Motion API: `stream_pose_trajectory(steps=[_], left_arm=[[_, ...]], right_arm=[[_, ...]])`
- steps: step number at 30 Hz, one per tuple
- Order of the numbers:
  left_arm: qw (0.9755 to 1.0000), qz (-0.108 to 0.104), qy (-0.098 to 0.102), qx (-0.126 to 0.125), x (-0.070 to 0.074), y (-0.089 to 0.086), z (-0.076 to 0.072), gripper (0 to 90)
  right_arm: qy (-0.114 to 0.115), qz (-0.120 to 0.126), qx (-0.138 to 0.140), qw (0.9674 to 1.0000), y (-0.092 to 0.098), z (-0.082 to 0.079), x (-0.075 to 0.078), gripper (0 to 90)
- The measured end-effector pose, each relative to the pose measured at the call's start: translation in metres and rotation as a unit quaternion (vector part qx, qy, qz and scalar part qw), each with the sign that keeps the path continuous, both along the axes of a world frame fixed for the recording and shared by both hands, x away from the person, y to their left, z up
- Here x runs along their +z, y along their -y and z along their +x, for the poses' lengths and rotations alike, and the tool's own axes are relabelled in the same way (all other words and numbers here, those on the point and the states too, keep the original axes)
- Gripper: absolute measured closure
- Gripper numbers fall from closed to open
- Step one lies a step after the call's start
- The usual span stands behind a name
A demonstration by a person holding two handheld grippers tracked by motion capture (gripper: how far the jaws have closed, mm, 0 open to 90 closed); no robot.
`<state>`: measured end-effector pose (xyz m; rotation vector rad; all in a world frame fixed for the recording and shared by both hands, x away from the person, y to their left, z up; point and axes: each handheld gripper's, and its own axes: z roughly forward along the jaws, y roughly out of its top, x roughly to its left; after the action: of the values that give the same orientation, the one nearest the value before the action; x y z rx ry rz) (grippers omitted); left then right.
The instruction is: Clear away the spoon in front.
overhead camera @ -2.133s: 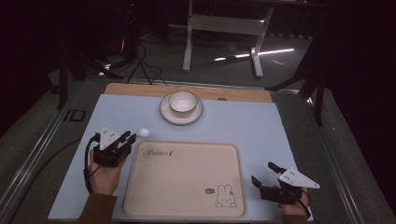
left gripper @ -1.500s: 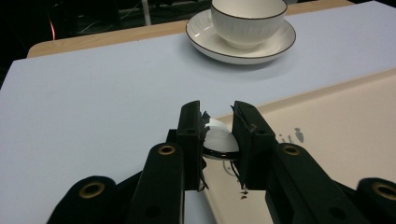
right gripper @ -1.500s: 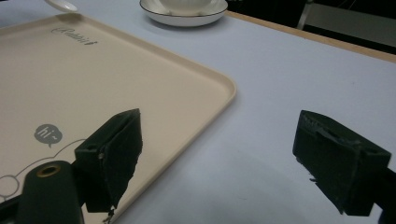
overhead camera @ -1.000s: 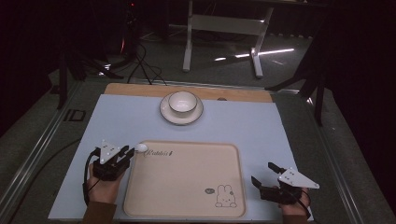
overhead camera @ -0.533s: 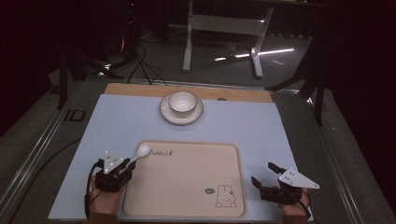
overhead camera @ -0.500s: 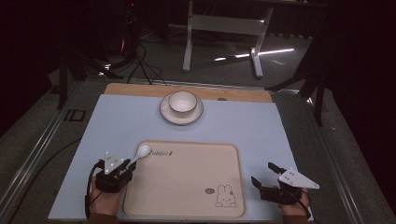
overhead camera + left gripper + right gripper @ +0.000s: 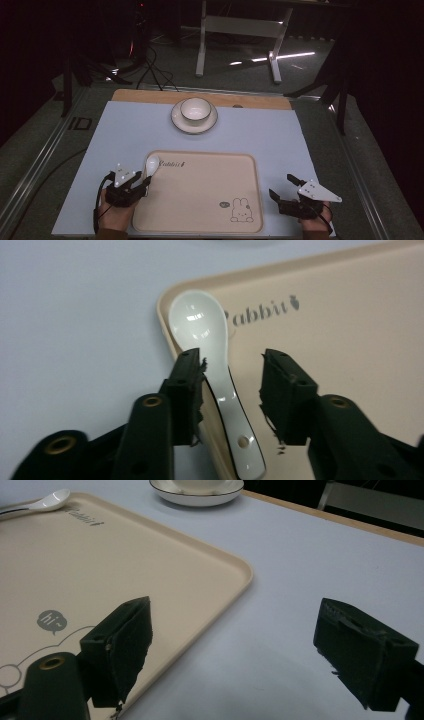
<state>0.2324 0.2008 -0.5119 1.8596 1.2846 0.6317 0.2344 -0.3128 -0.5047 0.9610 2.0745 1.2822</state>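
Observation:
A white ceramic spoon lies at the near-left corner of the beige tray, its handle across the left rim. In the left gripper view the spoon runs between the jaws of my left gripper, bowl end pointing away. The jaws have just been opening: the handle lies beside the left one and well apart from the right one, so they are open. At the tray's near-right corner my right gripper rests over the blue mat, wide open with nothing between its jaws.
A white bowl on a saucer stands at the far middle of the blue mat. A rabbit drawing marks the tray's near right. A wooden strip edges the mat's far side; dark floor and stands lie beyond.
My left gripper came toward the near side and onto the tray's left corner with the spoon, then its jaws parted and the spoon now lies on the tray. The right gripper stayed still.

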Motion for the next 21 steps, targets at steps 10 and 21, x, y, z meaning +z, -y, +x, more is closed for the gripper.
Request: stream_pose_trajectory(steps=[10,21], left_arm=[[0.9974,-0.002,0.072,0.000,0.009,-0.022,0.009,42.3],[0.9955,-0.010,0.087,0.035,0.013,-0.056,0.014,40.1]], right_arm=[[0.002,0.000,0.000,1.0000,0.001,-0.001,0.000,15.5],[0.005,0.002,-0.008,1.0000,0.006,-0.001,0.002,15.4]])
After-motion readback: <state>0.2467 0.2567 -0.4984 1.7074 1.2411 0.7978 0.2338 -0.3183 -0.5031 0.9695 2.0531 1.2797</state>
